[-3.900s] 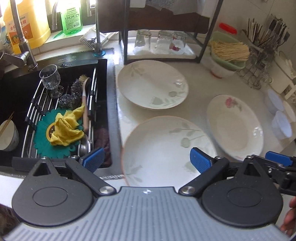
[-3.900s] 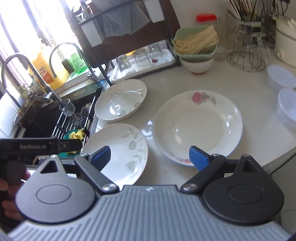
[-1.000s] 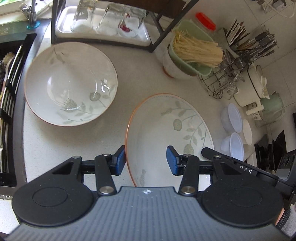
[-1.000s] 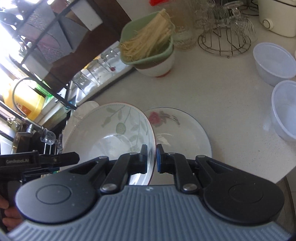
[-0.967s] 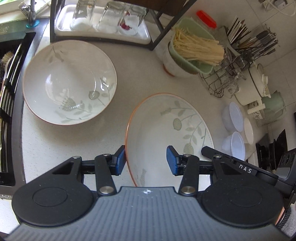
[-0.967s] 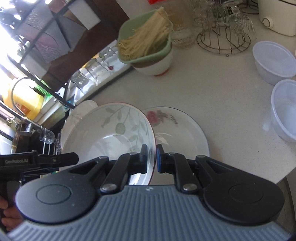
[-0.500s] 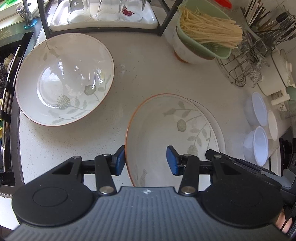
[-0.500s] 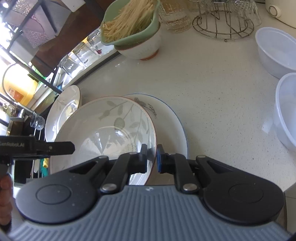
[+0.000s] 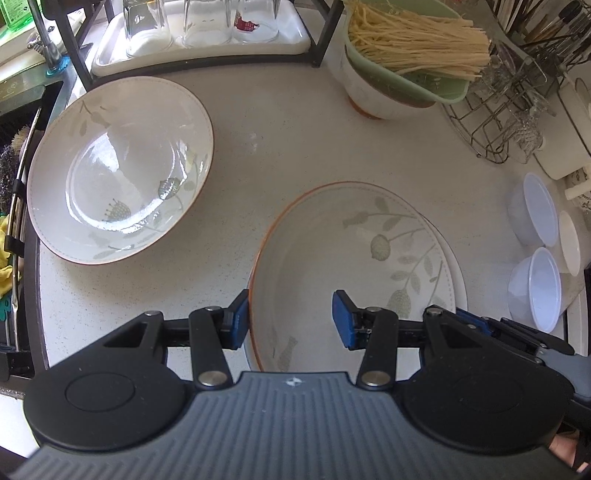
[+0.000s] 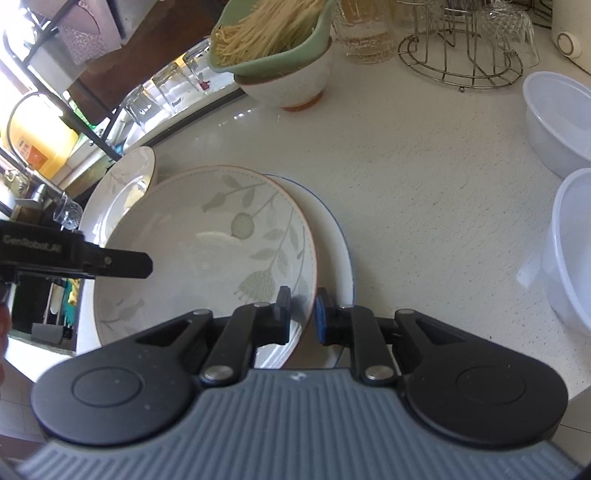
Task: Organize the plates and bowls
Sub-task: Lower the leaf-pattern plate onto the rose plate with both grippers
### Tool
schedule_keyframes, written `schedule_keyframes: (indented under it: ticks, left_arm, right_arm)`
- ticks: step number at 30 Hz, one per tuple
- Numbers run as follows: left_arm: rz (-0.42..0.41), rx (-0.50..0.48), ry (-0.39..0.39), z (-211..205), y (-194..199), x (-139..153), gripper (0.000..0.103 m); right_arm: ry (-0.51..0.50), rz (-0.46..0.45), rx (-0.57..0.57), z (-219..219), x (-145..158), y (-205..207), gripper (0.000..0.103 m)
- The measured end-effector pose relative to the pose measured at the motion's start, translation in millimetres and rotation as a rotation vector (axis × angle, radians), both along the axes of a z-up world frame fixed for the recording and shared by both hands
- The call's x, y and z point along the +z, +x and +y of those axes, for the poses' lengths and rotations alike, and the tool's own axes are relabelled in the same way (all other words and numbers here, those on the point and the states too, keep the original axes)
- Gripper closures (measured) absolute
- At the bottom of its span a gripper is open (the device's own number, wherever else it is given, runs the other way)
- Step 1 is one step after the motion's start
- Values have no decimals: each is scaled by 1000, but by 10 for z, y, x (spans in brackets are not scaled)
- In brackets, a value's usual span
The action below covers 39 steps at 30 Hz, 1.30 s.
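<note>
The leaf-patterned plate (image 10: 207,254) with the orange rim lies on top of the blue-rimmed plate (image 10: 334,236), whose white edge shows as a crescent along its right side; in the left wrist view the same leaf-patterned plate (image 9: 351,258) covers nearly all of the lower one. The right gripper (image 10: 302,314) has its jaws drawn close together on the near right rim of the leaf-patterned plate, one pad inside the rim and one outside, with a thin gap visible between the blue pad and the rim, so whether it pinches firmly cannot be told. The left gripper (image 9: 290,319) stands with its jaws spread wide over the near left part of that plate; its left pad sits just outside the orange rim, its right pad above the plate's inner face, gripping nothing. To the left, apart from the stack, a second leaf-patterned plate (image 9: 118,170) rests on the speckled countertop (image 9: 288,147) beside the sink. Behind, a white bowl (image 9: 365,92) carries a green colander of noodles (image 9: 417,48). Upturned glasses (image 9: 199,18) stand on a white tray under a dark rack, a wire glass stand (image 9: 495,107) sits at the far right, and translucent plastic bowls (image 9: 535,288) stand near the right edge.
</note>
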State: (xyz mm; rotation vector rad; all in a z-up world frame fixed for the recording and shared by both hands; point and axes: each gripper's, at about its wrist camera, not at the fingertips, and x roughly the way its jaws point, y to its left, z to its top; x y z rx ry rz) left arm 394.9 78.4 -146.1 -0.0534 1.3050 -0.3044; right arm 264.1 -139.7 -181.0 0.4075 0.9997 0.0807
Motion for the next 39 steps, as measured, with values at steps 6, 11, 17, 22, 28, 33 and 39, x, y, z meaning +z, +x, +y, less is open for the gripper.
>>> schedule_keyframes:
  ticks: [6, 11, 17, 22, 28, 33, 39]
  left_arm:
    - [-2, 3, 27, -115, -14, -57, 51]
    - [-22, -8, 75, -238, -30, -61, 48]
    - [-34, 12, 55, -159, -34, -18, 46]
    - [-56, 32, 22, -68, -65, 76, 46]
    - [-104, 62, -17, 12, -169, 281, 46]
    - [-154, 45, -15, -13, -283, 417, 46]
    - [-221, 14, -25, -84, -502, 632, 46]
  right_arm:
    - [-48, -24, -3, -26, 28, -36, 86]
    - [-37, -31, -29, -76, 33, -52, 86]
    - [-34, -51, -58, -59, 52, -70, 86]
    - [-38, -67, -79, -71, 82, -63, 85]
    - [-65, -116, -100, -64, 204, -118, 85]
    - [-65, -171, -100, -83, 354, -225, 85]
    - [-85, -231, -89, -116, 555, -420, 85]
